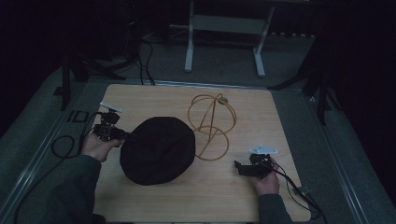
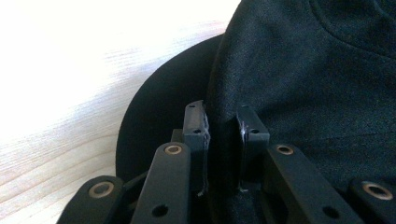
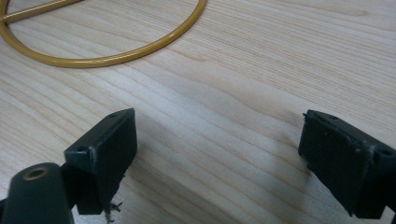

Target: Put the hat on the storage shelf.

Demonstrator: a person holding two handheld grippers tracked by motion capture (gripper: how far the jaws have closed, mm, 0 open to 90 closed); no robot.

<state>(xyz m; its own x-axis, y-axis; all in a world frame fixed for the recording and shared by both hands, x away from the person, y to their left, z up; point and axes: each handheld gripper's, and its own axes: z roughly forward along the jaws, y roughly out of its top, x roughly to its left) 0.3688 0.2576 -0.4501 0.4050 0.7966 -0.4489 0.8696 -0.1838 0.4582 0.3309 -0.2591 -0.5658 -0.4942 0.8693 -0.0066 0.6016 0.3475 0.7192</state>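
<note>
hat (image 1: 157, 150): black cloth, soft and light, lying near the left edge of the worktop (image 1: 261, 112); sag is expected when lifted.
left tool (image 2: 223, 128): clamped on a fold at the hat's rim.
right tool (image 3: 217, 154): held wide, nothing between.
wire stand (image 1: 211, 125): stiff, just beside hat.

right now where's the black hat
In the high view the black hat lies left of centre on the table, just left of the gold wire stand, its left edge pinched by the left gripper.
</note>
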